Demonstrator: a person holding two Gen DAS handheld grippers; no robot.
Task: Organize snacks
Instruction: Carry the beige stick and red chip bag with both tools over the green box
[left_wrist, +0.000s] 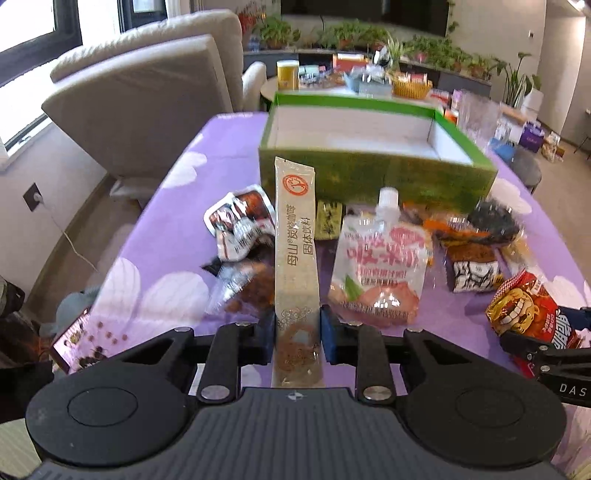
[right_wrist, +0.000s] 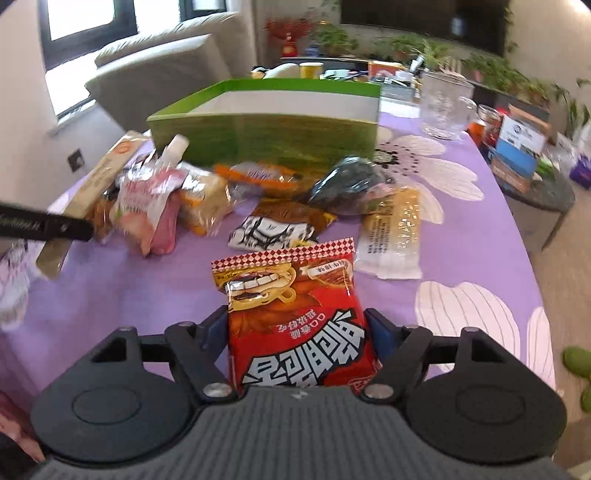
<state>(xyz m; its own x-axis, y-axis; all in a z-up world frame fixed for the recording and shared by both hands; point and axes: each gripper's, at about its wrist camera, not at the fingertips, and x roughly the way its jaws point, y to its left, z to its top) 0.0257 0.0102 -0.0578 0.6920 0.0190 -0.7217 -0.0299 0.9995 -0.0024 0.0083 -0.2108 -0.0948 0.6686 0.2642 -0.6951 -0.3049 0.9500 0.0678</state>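
Note:
My left gripper is shut on a long beige coffee stick sachet and holds it above the table, pointing at the open green box. My right gripper is shut on a red snack packet with a cartoon face, held over the purple cloth. The red packet also shows in the left wrist view, and the sachet in the right wrist view. The green box, white inside, stands behind the snack pile.
Loose snacks lie before the box: a pink drink pouch, dark jelly cups, a black-and-white packet, a dark bag, a clear yellow packet. A glass jug stands at the right. A beige sofa is at the left.

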